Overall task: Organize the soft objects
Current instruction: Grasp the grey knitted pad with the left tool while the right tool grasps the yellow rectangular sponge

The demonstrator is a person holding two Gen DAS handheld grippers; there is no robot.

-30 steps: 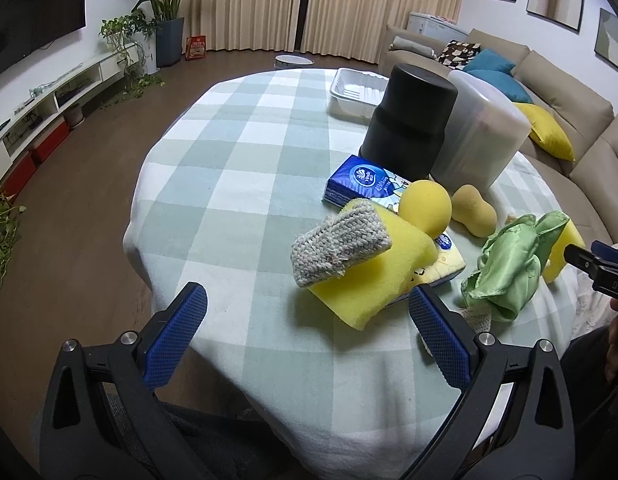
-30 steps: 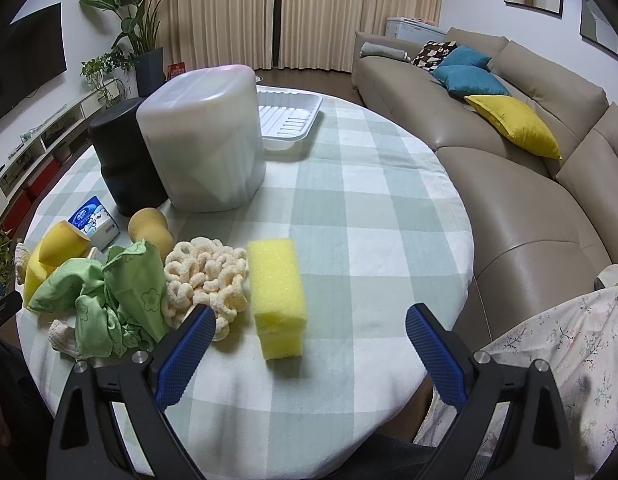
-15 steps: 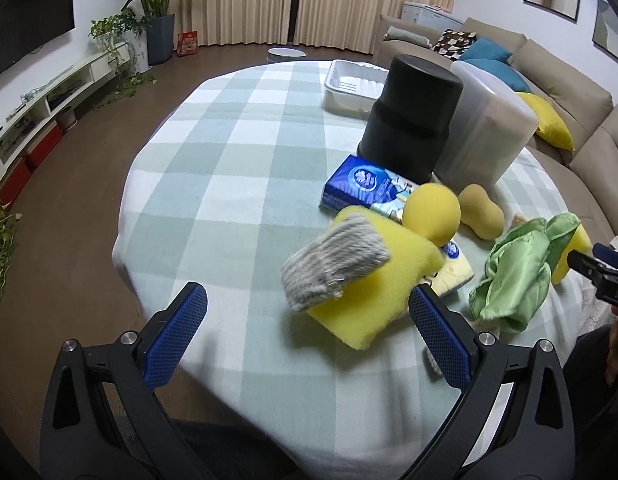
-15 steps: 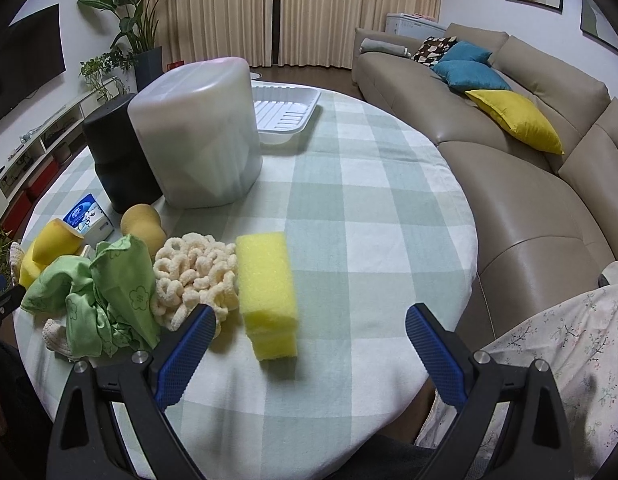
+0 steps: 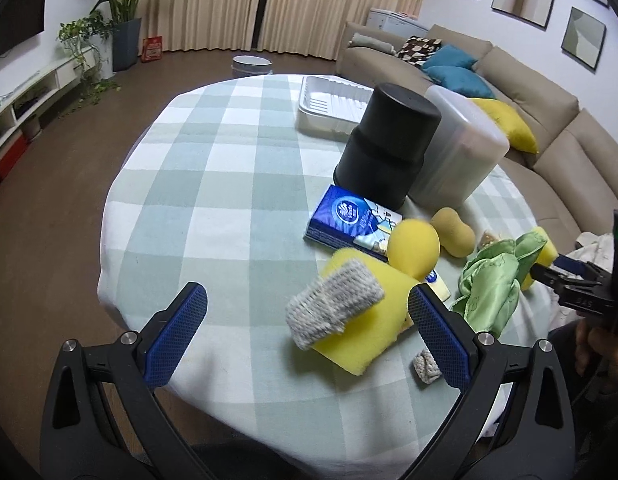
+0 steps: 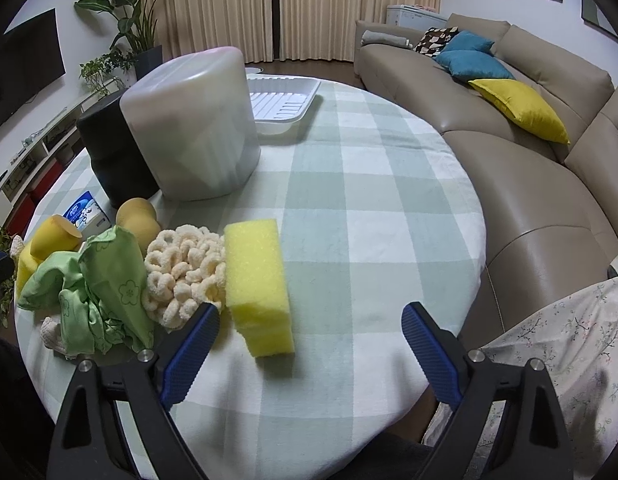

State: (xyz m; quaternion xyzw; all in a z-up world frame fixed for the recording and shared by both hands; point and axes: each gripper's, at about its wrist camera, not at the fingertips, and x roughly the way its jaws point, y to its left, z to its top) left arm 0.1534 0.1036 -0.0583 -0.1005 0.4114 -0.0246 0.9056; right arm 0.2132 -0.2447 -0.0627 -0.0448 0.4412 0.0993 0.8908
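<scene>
Left wrist view first: our left gripper hangs wide open over the near edge of the table with nothing between its pads. At about one o'clock from it, between the fingertips and nearer the right one, lies the grey knitted cloth, resting on the big yellow sponge; its long axis runs from seven to one o'clock. Further right sit the yellow ball sponge, the tan peanut-shaped sponge and the green cloth. From the right wrist view, our right gripper is equally wide open and empty. The green cloth is at ten o'clock, the cream looped scrubber at eleven, and the yellow block sponge just ahead at eleven to twelve, its long axis pointing almost straight away from us. We judge that block is the right gripper's nearest pick, and the knitted cloth the left's.
</scene>
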